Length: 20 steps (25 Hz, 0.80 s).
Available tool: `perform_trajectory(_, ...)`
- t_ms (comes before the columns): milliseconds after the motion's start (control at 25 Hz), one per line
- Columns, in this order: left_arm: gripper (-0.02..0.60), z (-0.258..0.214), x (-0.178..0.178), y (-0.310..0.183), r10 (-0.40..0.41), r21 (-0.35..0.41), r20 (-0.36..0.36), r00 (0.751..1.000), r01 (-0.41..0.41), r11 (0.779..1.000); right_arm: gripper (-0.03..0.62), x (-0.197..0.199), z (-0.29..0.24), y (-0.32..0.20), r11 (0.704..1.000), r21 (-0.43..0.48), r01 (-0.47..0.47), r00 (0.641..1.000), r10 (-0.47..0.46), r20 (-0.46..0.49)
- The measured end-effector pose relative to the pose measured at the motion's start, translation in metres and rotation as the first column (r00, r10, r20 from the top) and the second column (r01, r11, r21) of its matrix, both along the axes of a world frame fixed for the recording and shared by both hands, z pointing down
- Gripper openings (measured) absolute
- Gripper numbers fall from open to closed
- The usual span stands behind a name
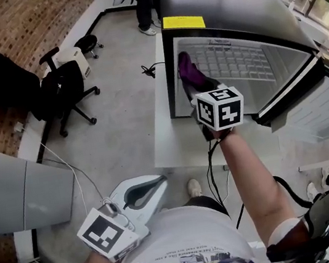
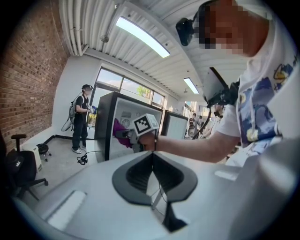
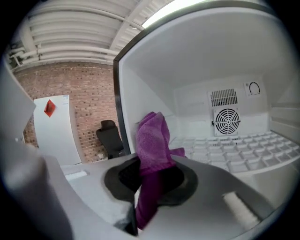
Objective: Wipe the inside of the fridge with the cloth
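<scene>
The right tongs (image 3: 151,174) are squeezing the purple cloth (image 3: 153,133) tight between their jaws. They are reaching into the open fridge (image 1: 228,11). The cloth is sticking up near the fridge's left inside wall, above the white shelf (image 3: 243,150). The left tongs (image 2: 153,161) are hanging low, well away from the fridge, jaws pressed together and holding nothing.

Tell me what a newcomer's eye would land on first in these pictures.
The purple cloth stands out most, clamped in the right hand-held gripper just inside the open fridge, near its left wall. The left hand-held gripper hangs shut and empty, low by the person's waist.
</scene>
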<state>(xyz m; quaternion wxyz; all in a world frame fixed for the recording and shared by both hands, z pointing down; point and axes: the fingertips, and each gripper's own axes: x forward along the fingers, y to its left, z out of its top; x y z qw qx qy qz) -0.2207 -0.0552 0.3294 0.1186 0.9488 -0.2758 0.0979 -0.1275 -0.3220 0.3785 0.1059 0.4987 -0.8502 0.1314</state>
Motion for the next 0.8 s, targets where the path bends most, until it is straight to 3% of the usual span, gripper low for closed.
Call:
perform_trajectory(200,0.006,-0.007,0.001,0.009,0.016,-0.019,-0.028,0.999,-0.016,1.0,0.054,-0.011,-0.009,0.018,0.999,0.02,0.033,0.999,-0.034,0.016)
perform_trajectory(440,0.006,0.001,0.003,0.021,0.096,-0.007,0.004,0.995,-0.096,0.995,0.054,0.01,-0.006,0.05,0.999,0.034,-0.019,1.0,0.019,0.018)
perform_trajectory(640,0.006,-0.002,0.02,0.033,0.162,-0.028,-0.02,0.987,-0.163,0.986,0.054,0.047,0.012,0.078,0.994,0.014,-0.107,0.994,0.108,-0.016)
perform_trajectory(800,0.006,0.006,0.029,0.037,0.233,-0.02,-0.005,0.972,-0.233,0.972,0.054,0.098,0.035,0.1,0.968,-0.013,-0.252,0.967,0.252,-0.038)
